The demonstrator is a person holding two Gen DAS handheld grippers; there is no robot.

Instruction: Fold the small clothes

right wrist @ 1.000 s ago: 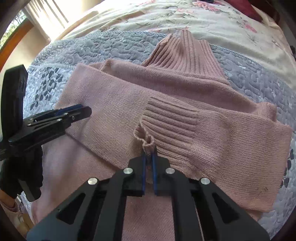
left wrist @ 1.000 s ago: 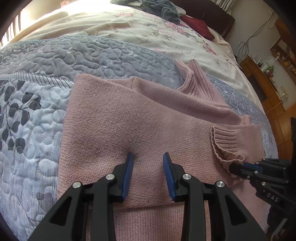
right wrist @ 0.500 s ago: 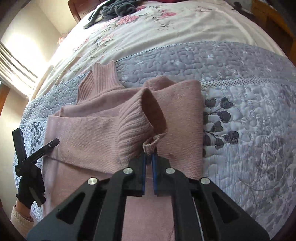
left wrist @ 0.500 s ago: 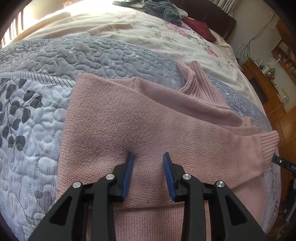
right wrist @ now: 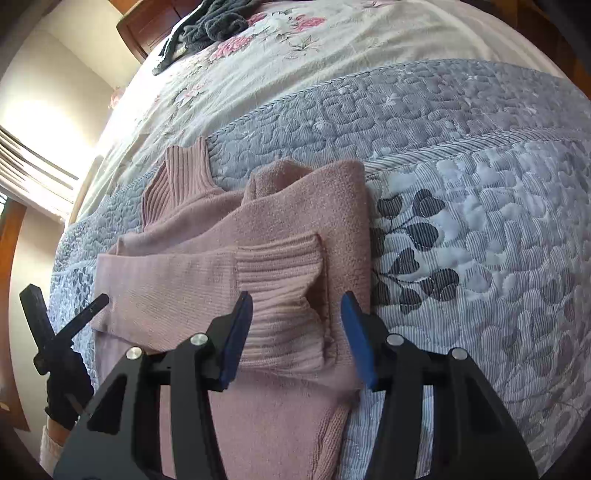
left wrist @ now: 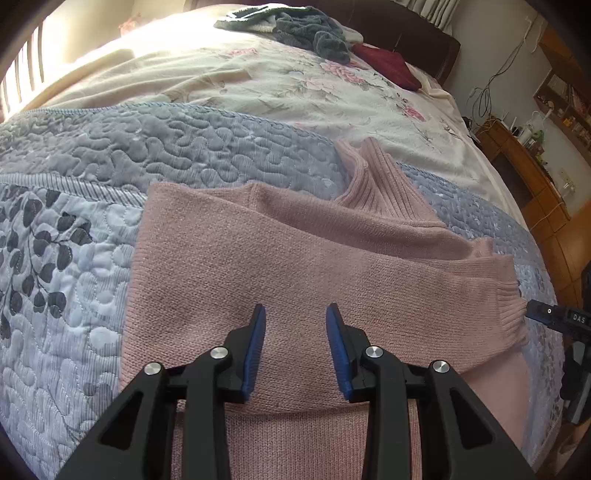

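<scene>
Pink sweater (left wrist: 295, 258) is lying flat across a quilted blue-grey bedspread (left wrist: 74, 295), its ribbed turtleneck collar (left wrist: 380, 181) pointing toward the floral sheet (left wrist: 295, 92) higher up the bed, as a person is working over it with a gripper in each hand. Both sleeves are lying folded across the chest, and the ribbed cuff (right wrist: 280, 295) of one is resting just ahead of the right gripper (right wrist: 297, 332), whose blue-padded fingers are standing spread wide on either side of the cuff and holding nothing. The left gripper (left wrist: 295, 345) is hovering over the middle of the body with its fingers likewise parted and empty.

Knitted, soft and limp, the garment looks likely to sag and drape wherever it is lifted, and a single pinch may stretch the loose weave or drag the folded sleeves out of place. Its fuzzy surface should be gripping the pads well, so slipping seems a small worry. Firmer ribbed edges, such as the hem nearest the cameras or the shoulder line by the collar, appear to be the soundest places to take hold, one gripper at each side, so that the body folds evenly over the sleeves. A dark heap of other clothes (left wrist: 314, 33) is waiting at the far end of the bed.
</scene>
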